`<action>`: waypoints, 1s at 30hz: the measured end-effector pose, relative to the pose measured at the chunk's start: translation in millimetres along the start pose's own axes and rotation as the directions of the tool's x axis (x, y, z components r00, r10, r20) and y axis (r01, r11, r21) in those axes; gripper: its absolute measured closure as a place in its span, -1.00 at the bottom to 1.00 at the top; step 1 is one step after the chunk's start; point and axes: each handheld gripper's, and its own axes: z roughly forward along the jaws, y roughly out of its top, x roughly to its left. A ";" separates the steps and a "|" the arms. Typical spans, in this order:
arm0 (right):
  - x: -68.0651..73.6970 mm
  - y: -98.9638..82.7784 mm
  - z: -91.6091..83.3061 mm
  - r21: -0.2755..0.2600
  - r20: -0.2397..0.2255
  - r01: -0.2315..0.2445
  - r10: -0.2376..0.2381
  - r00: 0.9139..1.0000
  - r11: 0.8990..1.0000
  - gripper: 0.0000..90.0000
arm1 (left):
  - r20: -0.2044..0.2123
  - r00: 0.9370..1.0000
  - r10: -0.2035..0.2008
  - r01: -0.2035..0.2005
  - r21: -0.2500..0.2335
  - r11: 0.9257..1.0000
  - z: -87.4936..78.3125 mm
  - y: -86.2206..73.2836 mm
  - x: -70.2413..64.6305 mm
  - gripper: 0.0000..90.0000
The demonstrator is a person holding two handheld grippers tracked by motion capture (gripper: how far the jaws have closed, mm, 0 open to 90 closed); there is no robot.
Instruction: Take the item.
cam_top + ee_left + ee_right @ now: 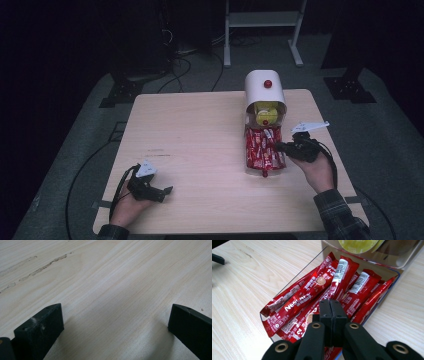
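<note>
Several red Nescafe sachets (263, 147) (307, 293) lie heaped in a clear drawer tray (248, 167) (287, 287) pulled out from a white round-topped dispenser (264, 90). A yellow capsule (266, 114) (358, 243) sits in the dispenser's mouth. My right gripper (279, 146) (329, 302) hovers over the tray's right side, jaws pressed together with nothing seen between them, just above the sachets. My left gripper (166, 190) (115, 312) rests low at the table's front left, jaws wide apart over bare wood.
The pale wooden table (200, 130) has faint scuff marks (159, 153) (42, 267) left of centre. A red knob (268, 83) tops the dispenser and another (265, 174) fronts the tray. A white frame (262, 20) and black stands (350, 87) are on the floor behind.
</note>
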 end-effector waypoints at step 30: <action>-12.0 -7.4 -27.8 -0.035 0.034 -0.024 0.025 0.999 0.999 0.98 | 0.000 1.000 0.000 0.000 0.000 1.000 0.0 0.0 0.0 -1.00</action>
